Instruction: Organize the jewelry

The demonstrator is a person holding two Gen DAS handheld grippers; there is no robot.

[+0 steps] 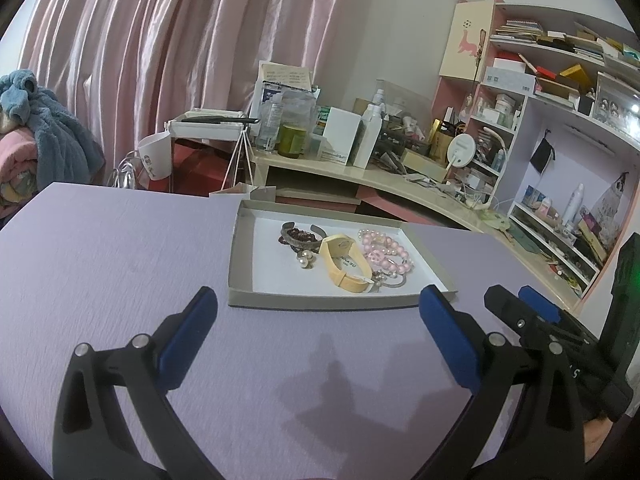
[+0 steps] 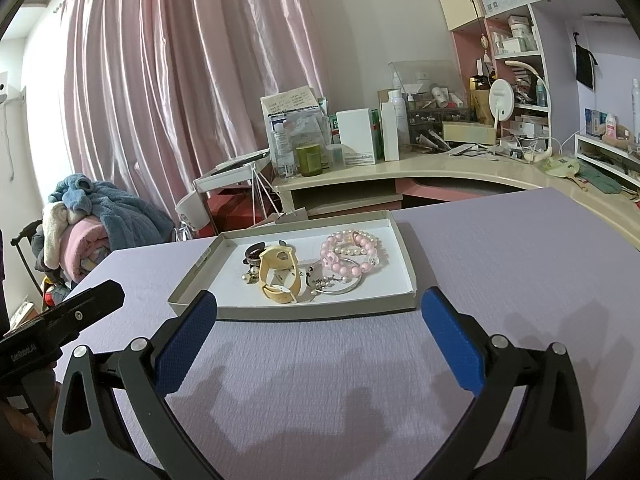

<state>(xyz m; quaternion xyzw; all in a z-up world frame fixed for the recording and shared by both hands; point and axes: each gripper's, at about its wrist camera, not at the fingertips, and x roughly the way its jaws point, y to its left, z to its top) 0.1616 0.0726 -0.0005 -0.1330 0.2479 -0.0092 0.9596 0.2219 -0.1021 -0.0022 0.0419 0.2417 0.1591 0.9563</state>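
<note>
Tray (image 2: 404,264) edges clear – fingers (image 2: 452,344) apart.

It is a home bedroom: pink curtains (image 2: 180,80) far, folded blankets (image 2: 92,224) left, a cluttered desk (image 2: 440,168) right.

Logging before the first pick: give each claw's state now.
Left claw: open, holding nothing.
Right claw: open, holding nothing.
</note>
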